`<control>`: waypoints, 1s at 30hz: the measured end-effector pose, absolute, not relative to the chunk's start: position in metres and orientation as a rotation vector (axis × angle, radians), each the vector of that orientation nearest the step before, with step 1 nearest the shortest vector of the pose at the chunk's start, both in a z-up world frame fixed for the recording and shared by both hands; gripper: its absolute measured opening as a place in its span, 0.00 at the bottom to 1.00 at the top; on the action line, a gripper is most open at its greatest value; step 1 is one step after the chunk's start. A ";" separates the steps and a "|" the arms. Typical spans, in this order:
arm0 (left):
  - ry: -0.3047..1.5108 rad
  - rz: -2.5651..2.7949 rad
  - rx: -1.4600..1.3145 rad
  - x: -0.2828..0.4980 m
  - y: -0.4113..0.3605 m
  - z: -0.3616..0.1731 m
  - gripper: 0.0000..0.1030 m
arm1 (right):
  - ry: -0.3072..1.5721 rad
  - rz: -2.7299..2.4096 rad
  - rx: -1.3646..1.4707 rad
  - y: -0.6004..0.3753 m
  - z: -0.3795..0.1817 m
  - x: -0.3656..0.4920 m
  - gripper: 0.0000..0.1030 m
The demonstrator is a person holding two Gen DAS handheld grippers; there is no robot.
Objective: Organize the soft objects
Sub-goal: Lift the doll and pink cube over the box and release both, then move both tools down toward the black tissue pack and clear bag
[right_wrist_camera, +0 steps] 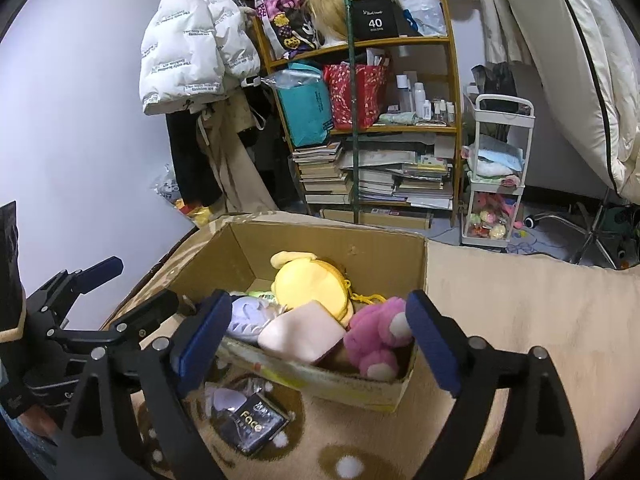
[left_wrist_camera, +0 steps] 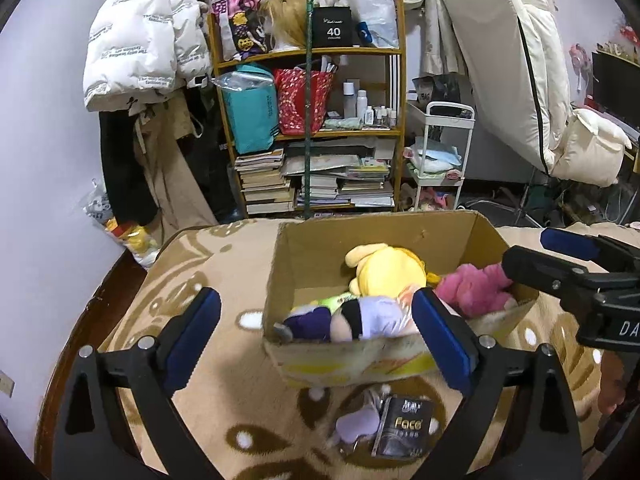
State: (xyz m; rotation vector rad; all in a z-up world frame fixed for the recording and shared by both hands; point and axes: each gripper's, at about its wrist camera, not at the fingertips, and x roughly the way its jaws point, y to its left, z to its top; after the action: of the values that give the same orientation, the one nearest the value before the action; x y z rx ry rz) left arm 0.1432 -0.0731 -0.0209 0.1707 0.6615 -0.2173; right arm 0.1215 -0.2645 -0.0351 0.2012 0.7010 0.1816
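You've got even, soft indoor light w/ faint shadows, no harsh glare. Fisheye bends the far bookshelf (left_wrist_camera: 308, 128) and wall (right_wrist_camera: 80, 120), w/ dark vignette at corners. Near black packet (right_wrist_camera: 252, 426) looks slightly soft; centre's sharp.

pale lilac wall (left_wrist_camera: 44, 128) is filling the left side. a wooden shelf unit (left_wrist_camera: 308, 54) is standing against it, holding stacked books (left_wrist_camera: 268, 184), a teal bag (left_wrist_camera: 252, 116) and a red bag (left_wrist_camera: 304, 100). a white puffer jacket (left_wrist_camera: 136, 44) is hanging beside it. a white trolley (right_wrist_camera: 498, 176) is standing to the right. a beige patterned blanket (left_wrist_camera: 208, 264) is covering the surface.
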 end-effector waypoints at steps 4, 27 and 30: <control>0.686 -0.210 0.166 0.131 -0.064 -0.018 0.93 | 0.717 0.186 0.206 -0.262 -0.033 0.112 1.00; 0.823 -0.155 0.114 0.088 -0.028 -0.018 0.94 | 0.825 0.215 0.004 -0.204 -0.056 0.059 1.00; 0.858 -0.149 0.116 0.094 -0.028 -0.026 0.94 | 0.851 0.230 -0.008 -0.197 -0.063 0.061 1.00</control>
State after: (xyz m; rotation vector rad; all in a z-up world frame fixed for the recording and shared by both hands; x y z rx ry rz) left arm 0.0943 -0.0276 -0.0255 0.1164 0.8579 -0.1491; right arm 0.0614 -0.1975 -0.0630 -0.0083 0.8510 0.2296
